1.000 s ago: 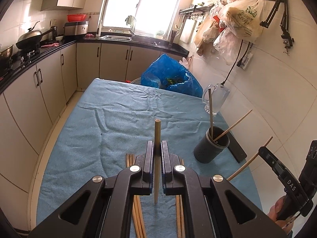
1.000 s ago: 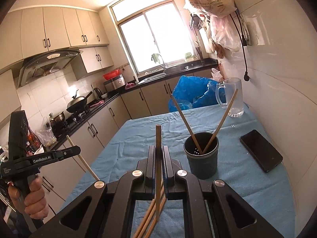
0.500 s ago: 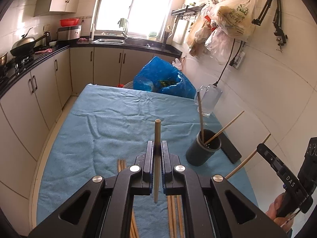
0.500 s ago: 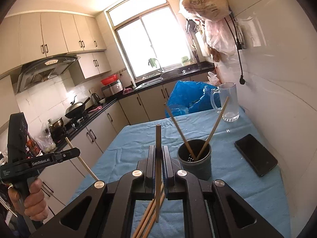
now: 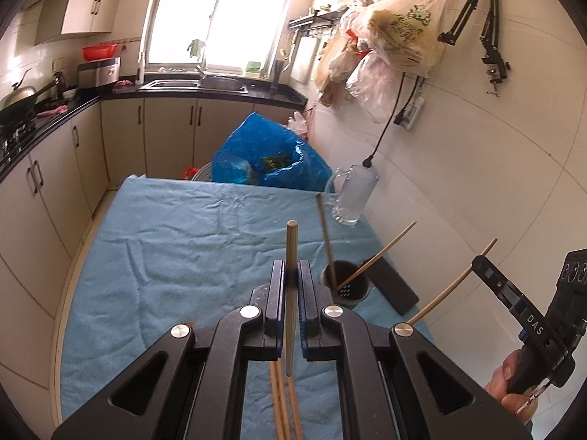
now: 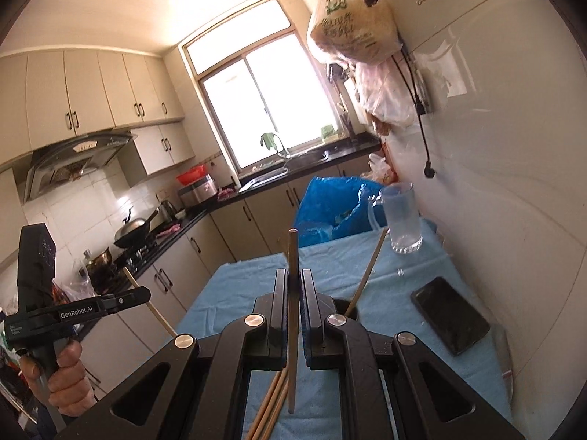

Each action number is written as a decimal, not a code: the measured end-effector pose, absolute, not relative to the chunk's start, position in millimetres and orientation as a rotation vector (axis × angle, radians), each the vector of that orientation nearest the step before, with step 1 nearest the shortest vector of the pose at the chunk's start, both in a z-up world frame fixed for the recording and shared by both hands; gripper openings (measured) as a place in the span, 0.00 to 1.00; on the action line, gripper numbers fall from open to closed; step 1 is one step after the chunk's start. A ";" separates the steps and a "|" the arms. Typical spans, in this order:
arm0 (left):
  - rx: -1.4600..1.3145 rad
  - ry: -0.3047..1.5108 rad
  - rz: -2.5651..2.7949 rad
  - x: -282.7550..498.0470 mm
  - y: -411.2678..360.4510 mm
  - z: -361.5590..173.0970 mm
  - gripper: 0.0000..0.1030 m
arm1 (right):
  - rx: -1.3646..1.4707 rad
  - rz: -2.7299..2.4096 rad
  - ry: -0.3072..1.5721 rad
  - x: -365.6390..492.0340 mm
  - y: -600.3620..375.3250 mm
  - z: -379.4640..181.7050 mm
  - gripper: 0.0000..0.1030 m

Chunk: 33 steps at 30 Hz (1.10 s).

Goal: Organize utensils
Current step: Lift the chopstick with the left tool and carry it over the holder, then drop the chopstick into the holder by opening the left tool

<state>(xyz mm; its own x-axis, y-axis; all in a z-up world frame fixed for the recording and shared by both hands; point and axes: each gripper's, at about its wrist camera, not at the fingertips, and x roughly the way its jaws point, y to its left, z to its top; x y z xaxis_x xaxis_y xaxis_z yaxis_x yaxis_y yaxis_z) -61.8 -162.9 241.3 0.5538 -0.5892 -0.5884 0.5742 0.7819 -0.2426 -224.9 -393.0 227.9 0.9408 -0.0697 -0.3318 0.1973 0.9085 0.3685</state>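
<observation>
Chopsticks are the things being sorted here: each tool is clamped tight on a single one. The left tool [image 5: 292,278] pinches a chopstick [image 5: 291,256] upright between its pads, above the blue-clothed desk [image 5: 183,242]. The right tool [image 6: 293,286] grips a second chopstick [image 6: 292,256] the same way. A dark holder cup [image 5: 346,288] stands on the desk near a black phone [image 5: 398,288] and already has two chopsticks leaning in it. More loose chopsticks [image 5: 280,403] lie on the cloth under the left tool. A glass mug [image 6: 401,220] stands toward the far end near the wall, with a blue bag [image 5: 268,161] beyond the desk.
</observation>
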 end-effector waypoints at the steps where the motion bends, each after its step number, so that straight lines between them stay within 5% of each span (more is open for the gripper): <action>1: -0.021 0.701 -0.690 -61.2 -165.8 243.6 0.06 | 0.405 -0.145 0.311 -224.8 -395.2 232.1 0.06; 16: -0.063 0.646 -0.755 -23.7 -233.5 298.4 0.06 | 0.386 -0.234 0.228 -192.5 -438.9 280.8 0.06; 33: -0.024 0.805 -0.732 20.8 -286.0 230.1 0.06 | 0.414 -0.257 0.415 -132.7 -463.5 210.4 0.07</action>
<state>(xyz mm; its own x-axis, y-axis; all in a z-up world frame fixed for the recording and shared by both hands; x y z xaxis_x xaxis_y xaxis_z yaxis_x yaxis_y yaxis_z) 20.8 -286.0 230.1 0.4642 -0.6043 -0.6476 0.5868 0.7575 -0.2863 -132.7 -463.5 210.4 0.8849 -0.1564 -0.4388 0.3225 0.8853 0.3350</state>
